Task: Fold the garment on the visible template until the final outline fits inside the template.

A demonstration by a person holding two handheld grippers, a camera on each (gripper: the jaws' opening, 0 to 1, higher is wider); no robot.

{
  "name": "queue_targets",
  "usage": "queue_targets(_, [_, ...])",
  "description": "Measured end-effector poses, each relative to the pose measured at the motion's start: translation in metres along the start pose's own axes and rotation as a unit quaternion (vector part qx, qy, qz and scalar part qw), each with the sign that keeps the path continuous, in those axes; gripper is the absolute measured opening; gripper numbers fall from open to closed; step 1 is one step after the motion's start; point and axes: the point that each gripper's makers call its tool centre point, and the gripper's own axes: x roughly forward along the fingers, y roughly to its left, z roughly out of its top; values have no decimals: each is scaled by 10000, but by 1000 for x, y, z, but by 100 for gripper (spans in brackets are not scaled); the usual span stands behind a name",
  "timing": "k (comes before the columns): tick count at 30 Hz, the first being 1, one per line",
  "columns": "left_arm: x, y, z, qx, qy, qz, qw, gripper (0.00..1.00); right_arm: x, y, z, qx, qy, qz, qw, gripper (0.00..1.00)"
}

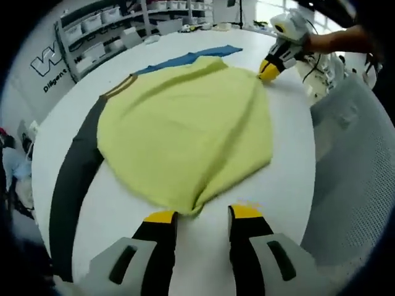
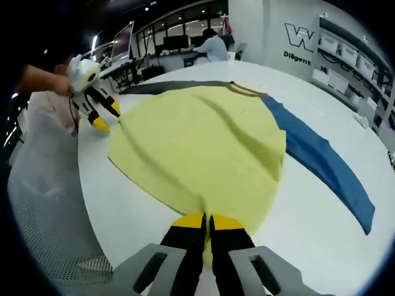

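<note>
A: Largest item?
B: One white counter [image 1: 290,185], round-edged, carrying the rest.

A: Next?
B: One garment [image 1: 185,129], yellow-green body, lying flat on the counter with a brown-trimmed collar [image 1: 120,86]. One dark grey sleeve [image 1: 74,179] runs along the counter's edge; one blue sleeve [image 2: 321,154] stretches out on the opposite side (both sleeves lie spread, not folded in).

A: The tools?
B: Left gripper [image 1: 202,217], black with yellow tips, jaws spread, hovering at the near hem with a point of cloth between the tips; whether they touch it cannot be told. Right gripper [image 2: 207,222], jaws pressed together on the garment's yellow hem. In the left gripper view it appears at the far corner of the garment, held by a hand [image 1: 336,40].

A: Anything smaller, or beyond?
B: A grey mesh chair back [image 1: 355,160] beside the counter, shelving with bins [image 1: 102,24] behind, and a person seated at a desk [image 2: 212,44] in the distance.
</note>
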Motion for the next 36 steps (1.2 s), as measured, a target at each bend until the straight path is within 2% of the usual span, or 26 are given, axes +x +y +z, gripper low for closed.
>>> queue_targets(4, [5, -5, 8, -568, -331, 42, 9978, 25, -1, 2, -1, -42, 7, -2, 10000, 0])
queue_targets(5, [4, -7, 11, -721, -425, 17, 9965, 18, -1, 2, -1, -29, -5, -12, 10000, 0])
queue_targets(7, [1, -7, 11, -687, -397, -20, 9968, 5, -1, 4, -2, -1, -10, -2, 10000, 0])
queue_targets(9, [-7, -9, 12, -659, -355, -140, 9971, 3, -1, 5, -3, -67, 14, -9, 10000, 0])
queue_targets(12, [-21, 0, 16, -618, -364, -166, 9973, 3, -2, 4, -2, -202, 36, -26, 9998, 0])
queue_targets(15, [-34, 19, 26, -909, -523, -61, 9945, 3, -2, 2, 0, -231, 40, -34, 9997, 0])
queue_targets(17, [-38, 29, 26, -1045, -486, 14, 9933, 3, -2, 1, 2, -231, 46, -51, 9997, 0])
queue_targets(19, [-35, 28, 17, -1269, -310, -74, 9914, 3, -2, 1, 5, -234, 21, -70, 9997, 0])
queue_targets(21, [-30, 28, 10, -928, -230, 55, 9954, 3, -3, 2, 8, -231, -18, -70, 9997, 0])
queue_targets(22, [-29, 31, 8, -782, -234, 203, 9965, 6, -3, 3, 9, -220, -42, -69, 9997, 0])
queue_targets(23, [-23, 32, 6, -565, -327, 350, 9973, 14, -3, 4, 11, -202, -77, -61, 9997, 0])
queue_targets(24, [-20, 30, 8, -543, -502, 339, 9967, 23, -3, 4, 12, -190, -90, -59, 9998, 0])
queue_targets(26, [-12, 16, 4, -972, -516, 156, 9938, 42, -5, 5, 16, -160, -181, -39, 9997, 0])
queue_targets(28, [-4, 12, 2, -960, -528, 96, 9939, 48, -7, 7, 19, -193, -217, -30, 9996, 0])
queue_targets(30, [3, 9, 0, -875, -452, 71, 9951, 45, -7, 6, 22, -213, -268, -29, 9994, 0])
queue_targets(31, [2, 15, -6, -859, -288, 322, 9954, 45, -7, 6, 23, -196, -294, -20, 9994, 0])
queue_targets(32, [6, 13, 5, -646, -560, 227, 9961, 45, -8, 5, 24, -138, -311, -12, 9994, 0])
queue_targets(33, [8, 10, 8, -670, -635, 166, 9956, 44, -7, 4, 25, -76, -309, -18, 9995, 0])
queue_targets(36, [13, 2, 16, -636, -804, 88, 9947, 32, -5, 4, 22, -102, -247, -36, 9996, 0])
